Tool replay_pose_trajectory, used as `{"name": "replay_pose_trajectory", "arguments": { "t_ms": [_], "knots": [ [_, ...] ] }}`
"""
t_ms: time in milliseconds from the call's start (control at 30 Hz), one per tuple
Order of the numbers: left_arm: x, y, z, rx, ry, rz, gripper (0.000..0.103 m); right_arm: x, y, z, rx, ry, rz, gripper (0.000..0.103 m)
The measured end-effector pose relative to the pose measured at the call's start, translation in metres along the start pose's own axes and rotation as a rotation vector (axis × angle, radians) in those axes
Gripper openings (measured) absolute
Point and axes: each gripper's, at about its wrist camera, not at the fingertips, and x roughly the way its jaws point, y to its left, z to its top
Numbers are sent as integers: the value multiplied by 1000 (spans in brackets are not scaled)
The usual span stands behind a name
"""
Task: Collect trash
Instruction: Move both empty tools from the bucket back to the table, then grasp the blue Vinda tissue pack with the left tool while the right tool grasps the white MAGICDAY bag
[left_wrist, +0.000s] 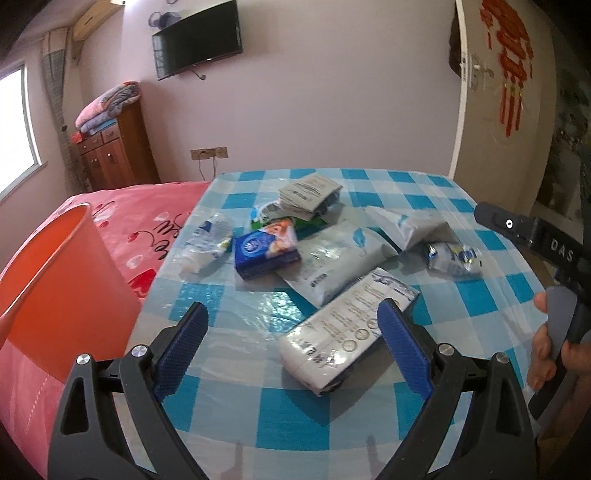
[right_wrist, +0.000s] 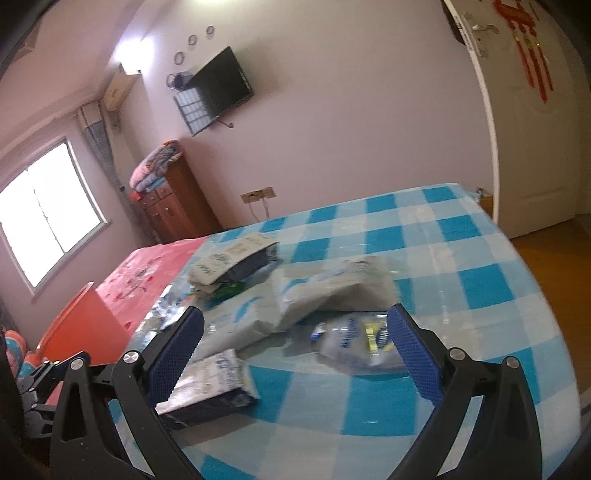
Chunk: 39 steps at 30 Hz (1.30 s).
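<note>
Both grippers hang open and empty over the table (left_wrist: 424, 387): the left gripper (left_wrist: 293, 345) nearest the white packet (left_wrist: 347, 328), lying diagonally toward its right finger.

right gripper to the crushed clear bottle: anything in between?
Nothing visible. The right gripper is open, and the crushed bottle lies on the checked tablecloth just ahead, between its fingers' line. The white packs lie behind and left of it, not across the approach.

A wall-mounted television (left_wrist: 197, 38) hangs above a wooden cabinet (left_wrist: 112, 151) bearing folded blankets (left_wrist: 107, 107).
</note>
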Motion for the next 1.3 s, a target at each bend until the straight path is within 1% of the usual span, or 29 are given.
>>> {"name": "replay_pose_trajectory", "arguments": {
  "t_ms": [133,333,433,567,667,733,833,967,1100,1300],
  "knots": [
    [6,-7,2,3,22,-15,93,2,-20,3,32,10,-36,98],
    [20,-7,10,-14,50,-20,93,14,-53,1,121,67,-58,98],
    [29,1,20,-63,76,-48,93,20,-65,0,152,97,-64,98],
    [45,14,32,-110,100,-35,93,27,-75,-2,169,127,-63,98],
    [61,28,40,-164,126,-36,93,33,-78,-2,172,153,-48,98],
    [73,37,46,-212,146,-53,93,37,-78,-2,163,163,-42,98],
    [89,45,54,-256,164,-77,93,41,-76,-2,141,168,-43,98],
    [109,49,62,-272,179,-94,93,48,-76,-2,122,188,-29,98],
    [126,55,64,-290,202,-92,93,52,-72,-3,97,203,-20,98],
    [141,55,62,-269,232,-91,93,57,-65,-5,61,222,-11,98]
  ]
}}
